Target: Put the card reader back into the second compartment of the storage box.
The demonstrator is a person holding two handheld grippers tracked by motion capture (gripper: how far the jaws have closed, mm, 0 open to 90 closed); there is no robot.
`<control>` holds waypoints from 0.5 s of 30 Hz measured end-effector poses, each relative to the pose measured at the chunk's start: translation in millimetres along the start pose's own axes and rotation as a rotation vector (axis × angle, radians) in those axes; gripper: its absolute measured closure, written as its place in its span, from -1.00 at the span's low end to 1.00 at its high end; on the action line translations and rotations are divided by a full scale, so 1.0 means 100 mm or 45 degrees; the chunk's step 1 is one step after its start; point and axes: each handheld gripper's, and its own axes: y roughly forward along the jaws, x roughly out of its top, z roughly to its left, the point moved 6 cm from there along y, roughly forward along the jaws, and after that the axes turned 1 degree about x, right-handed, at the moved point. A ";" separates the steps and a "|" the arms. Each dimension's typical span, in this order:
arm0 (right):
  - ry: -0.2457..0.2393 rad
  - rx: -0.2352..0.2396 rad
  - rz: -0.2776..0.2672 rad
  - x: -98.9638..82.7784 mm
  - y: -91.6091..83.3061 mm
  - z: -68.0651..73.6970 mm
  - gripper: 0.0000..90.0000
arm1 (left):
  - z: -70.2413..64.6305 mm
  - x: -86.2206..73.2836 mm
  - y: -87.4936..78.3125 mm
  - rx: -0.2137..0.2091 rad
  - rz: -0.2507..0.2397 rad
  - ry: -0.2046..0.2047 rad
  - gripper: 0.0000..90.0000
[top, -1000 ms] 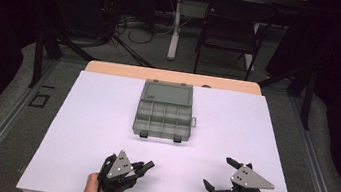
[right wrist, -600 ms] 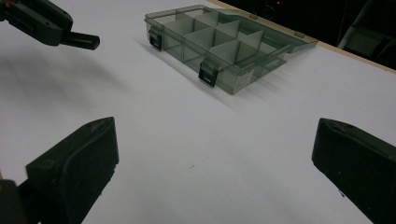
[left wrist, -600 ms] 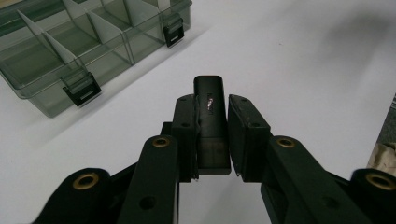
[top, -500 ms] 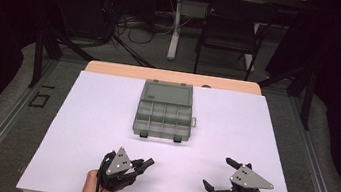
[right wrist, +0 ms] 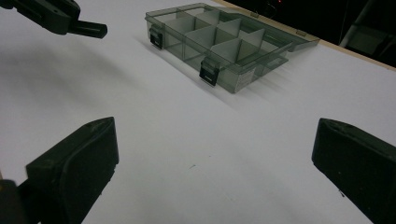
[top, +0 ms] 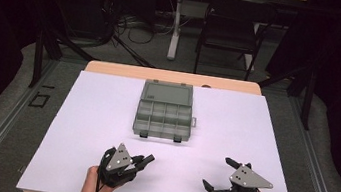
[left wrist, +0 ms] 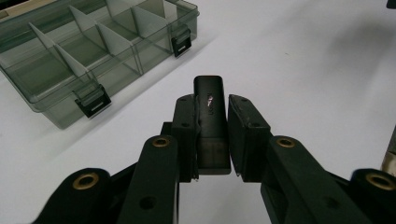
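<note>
Black block (left wrist: 212, 121) sits pinched between the jaws of the left hand-held gripper (top: 141, 161), its rounded end sticking out past the fingertips; in the high view it shows as a short dark bar (top: 148, 160) pointing up and right toward the box. This gripper is held by a hand (top: 95, 186) at the near edge of the worktop (top: 85, 114), near and to the left of the box, above the white sheet.

The right hand-held gripper (top: 215, 175) is near and to the right of the box, also by the near edge, with a grey three-cornered plate (top: 248, 176) on top. Its jaws are spread wide with only bare white surface between them, as the right gripper view shows (right wrist: 210, 158).

Farther off, at the middle of the worktop, lies the box (top: 164, 117), a smoky clear plastic case split by dividers into compartments. Its lid (top: 167, 93) is open and lies flat on the far side. Two black latches (left wrist: 93, 100) hang on its near wall. I cannot tell whether any compartment holds something.
</note>
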 end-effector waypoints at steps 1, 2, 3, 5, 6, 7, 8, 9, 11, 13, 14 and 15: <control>0.000 0.001 0.000 0.00 0.00 0.00 -1.00 | 0.00 0.01 0.00 -0.001 -0.003 -0.008 0.64; 0.000 0.000 0.000 0.00 0.00 0.00 -1.00 | 0.02 0.02 0.00 0.002 -0.005 -0.005 0.64; -0.001 -0.001 0.001 0.00 0.00 0.00 -1.00 | 0.02 0.03 0.00 0.001 -0.011 -0.008 0.64; -0.001 -0.002 0.001 0.00 0.00 0.00 -1.00 | 0.04 0.05 0.00 0.005 -0.018 -0.012 0.64; -0.001 -0.002 0.001 0.00 0.00 0.00 -1.00 | 0.05 0.06 0.00 0.007 -0.024 -0.017 0.64; 0.000 -0.001 0.002 0.00 0.00 0.00 -1.00 | 0.06 0.07 0.00 0.011 -0.028 -0.015 0.64; -0.001 0.000 0.001 0.00 0.00 0.00 -1.00 | 0.07 0.07 0.00 0.011 -0.030 -0.019 0.64; 0.000 0.001 0.001 0.00 0.00 0.00 -1.00 | 0.08 0.08 0.00 0.013 -0.035 -0.023 0.64; 0.000 0.003 0.005 0.00 0.01 0.00 -1.00 | 0.10 0.10 0.00 0.016 -0.040 -0.024 0.64; -0.001 0.003 0.004 0.00 0.01 0.00 -1.00 | 0.12 0.12 0.00 0.020 -0.043 -0.027 0.64; -0.003 0.004 0.004 0.00 0.01 0.00 -1.00 | 0.13 0.12 0.01 0.022 -0.045 -0.027 0.64; -0.002 0.004 0.005 0.00 0.01 0.00 -1.00 | 0.13 0.13 0.01 0.026 -0.045 -0.029 0.64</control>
